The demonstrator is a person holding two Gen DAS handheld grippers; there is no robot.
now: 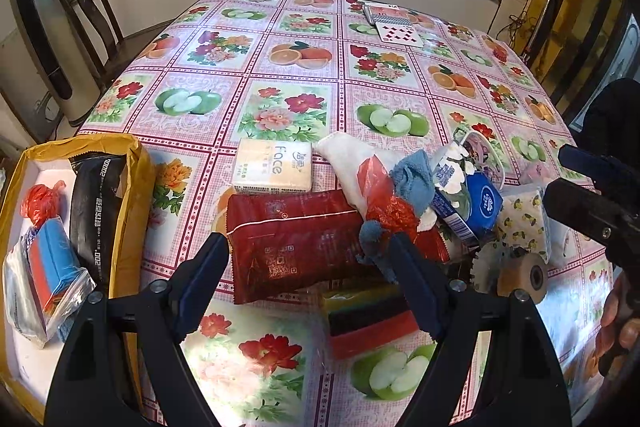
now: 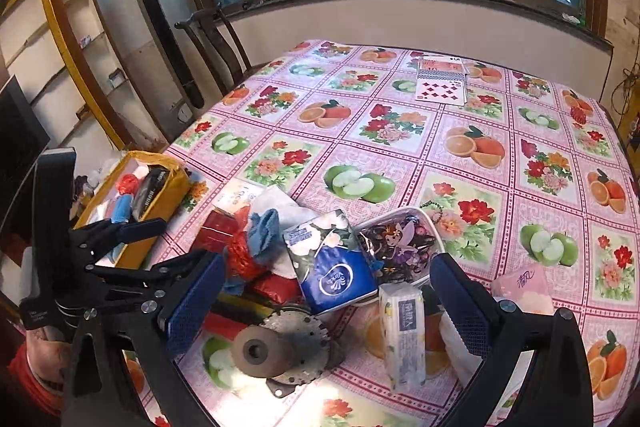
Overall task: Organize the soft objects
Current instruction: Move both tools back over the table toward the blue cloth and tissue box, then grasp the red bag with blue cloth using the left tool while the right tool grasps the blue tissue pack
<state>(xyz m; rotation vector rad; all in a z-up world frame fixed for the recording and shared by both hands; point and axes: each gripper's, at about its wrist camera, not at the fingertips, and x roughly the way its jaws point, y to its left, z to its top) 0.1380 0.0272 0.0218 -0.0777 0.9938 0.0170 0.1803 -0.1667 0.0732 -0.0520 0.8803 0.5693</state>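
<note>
In the left wrist view my left gripper is open above a red foil pack. Around it lie a cream "face" tissue pack, a white cloth, a red plastic bag, a blue rag and stacked coloured sponges. My right gripper is open too, low over a lemon-print tissue pack and a blue Vinda tissue pack. A pink pack lies beyond its right finger.
A yellow-rimmed box at the table's left edge holds a red bag, a black pack and a sponge pack. A toothed metal disc with a roll, a fairy-print tin, playing cards and a wooden chair are nearby.
</note>
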